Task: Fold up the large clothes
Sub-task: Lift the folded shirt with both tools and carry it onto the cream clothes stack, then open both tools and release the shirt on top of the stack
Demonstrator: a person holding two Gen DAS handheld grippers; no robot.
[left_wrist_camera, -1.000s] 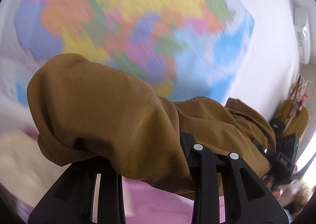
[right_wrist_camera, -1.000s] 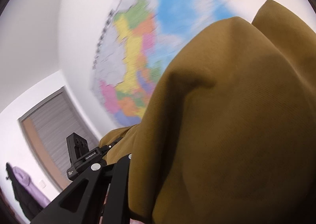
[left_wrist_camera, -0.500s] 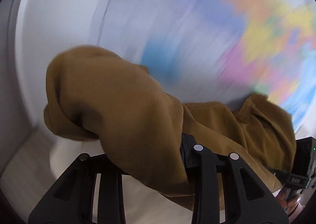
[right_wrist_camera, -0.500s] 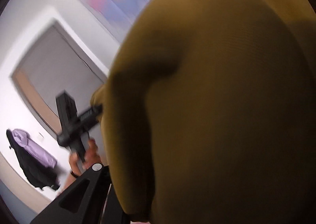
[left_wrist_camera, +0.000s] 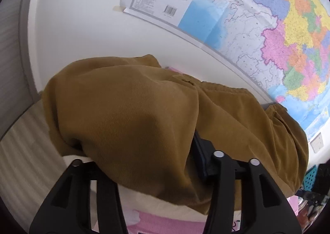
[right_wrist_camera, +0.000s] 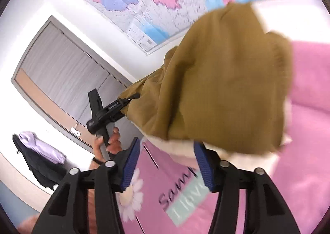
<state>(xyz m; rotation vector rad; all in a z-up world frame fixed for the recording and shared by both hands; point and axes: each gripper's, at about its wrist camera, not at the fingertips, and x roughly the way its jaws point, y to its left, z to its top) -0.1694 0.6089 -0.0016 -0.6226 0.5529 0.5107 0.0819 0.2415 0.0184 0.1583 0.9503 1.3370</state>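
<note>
A brown corduroy garment (left_wrist_camera: 144, 118) with a cream lining hangs over my left gripper (left_wrist_camera: 144, 163), whose fingers are shut on it; the cloth hides the fingertips. In the right wrist view the same garment (right_wrist_camera: 222, 89) falls away above the pink bed. My right gripper (right_wrist_camera: 165, 161) is open and empty, its blue pads spread wide just below the garment's cream hem. The left gripper (right_wrist_camera: 115, 106) shows there too, held in a hand, clamped on the garment's left end.
A pink bedspread (right_wrist_camera: 309, 130) with a daisy and lettering lies below. A large wall map (left_wrist_camera: 268, 27) hangs ahead. A grey door (right_wrist_camera: 61, 73) stands at the left, with dark and lilac clothes (right_wrist_camera: 39, 155) hanging near it.
My right gripper has opened and let go of the garment, which now drops toward the bed. My left gripper still holds its end and has swung left along the wall.
</note>
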